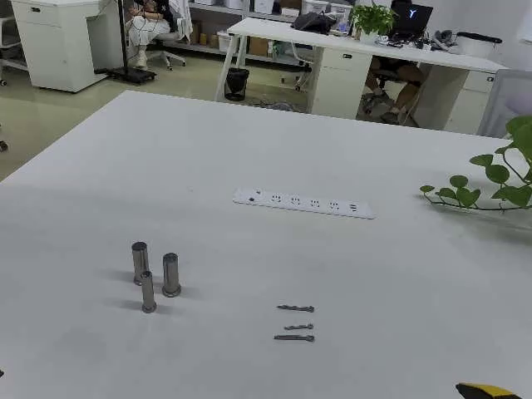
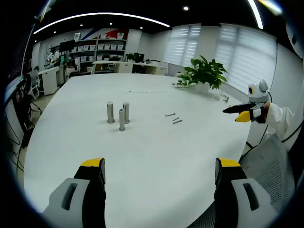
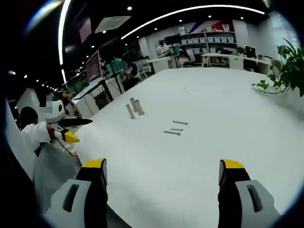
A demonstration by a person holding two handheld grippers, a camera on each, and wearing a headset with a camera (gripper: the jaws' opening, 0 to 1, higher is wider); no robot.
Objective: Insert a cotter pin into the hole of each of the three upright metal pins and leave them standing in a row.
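Three upright metal pins (image 1: 170, 275) stand in a tight cluster on the white table (image 1: 249, 150), left of centre. Three small cotter pins (image 1: 296, 323) lie flat to their right, apart from them. In the left gripper view my left gripper (image 2: 160, 164) is open and holds nothing, off the table's near edge, with the metal pins (image 2: 122, 116) and cotter pins (image 2: 174, 118) far ahead. My right gripper (image 3: 163, 165) is also open and holds nothing, short of the table, with the metal pins (image 3: 134, 107) and cotter pins (image 3: 176, 128) ahead. A gripper's yellow tip (image 1: 486, 391) shows at the bottom right.
A white power strip (image 1: 303, 203) lies across the table's middle, beyond the parts. A trailing green plant (image 1: 499, 179) reaches in at the right edge. Desks, chairs and seated people are in the room behind.
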